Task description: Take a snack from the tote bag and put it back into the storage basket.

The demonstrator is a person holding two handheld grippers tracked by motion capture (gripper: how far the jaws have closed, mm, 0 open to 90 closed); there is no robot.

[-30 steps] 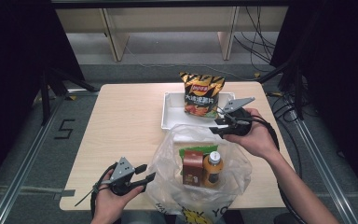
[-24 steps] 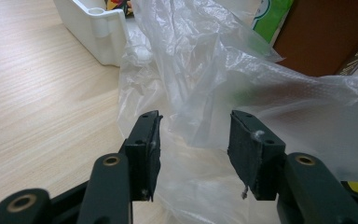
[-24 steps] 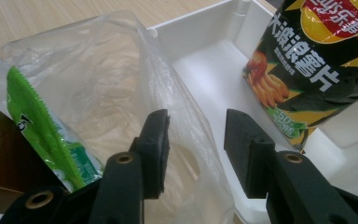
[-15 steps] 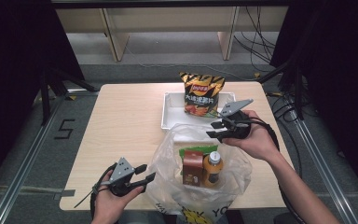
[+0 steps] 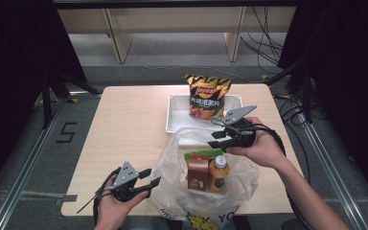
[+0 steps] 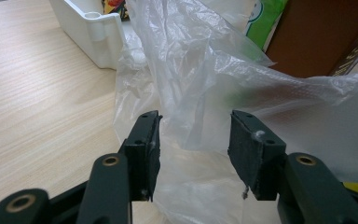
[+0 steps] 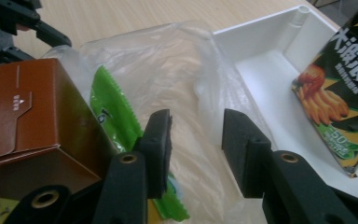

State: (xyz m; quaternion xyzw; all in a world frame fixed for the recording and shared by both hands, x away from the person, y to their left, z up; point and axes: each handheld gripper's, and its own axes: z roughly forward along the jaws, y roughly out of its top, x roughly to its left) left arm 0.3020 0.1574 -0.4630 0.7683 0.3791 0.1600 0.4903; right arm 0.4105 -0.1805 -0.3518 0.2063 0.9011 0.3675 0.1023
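Clear, crumpled plastic bag (image 5: 206, 179) holds a brown carton (image 5: 197, 171) and bottle (image 5: 218, 168). Left tongs (image 5: 152, 177) at 9 o'clock, right tongs (image 5: 216, 139) at 12 o'clock; both stand apart, unclamped.

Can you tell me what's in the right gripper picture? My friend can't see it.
Two black jaws stand open around a fold of a clear plastic bag. Inside the bag sit a brown box and a green packet. To the right, a chip bag rests in a white tray.
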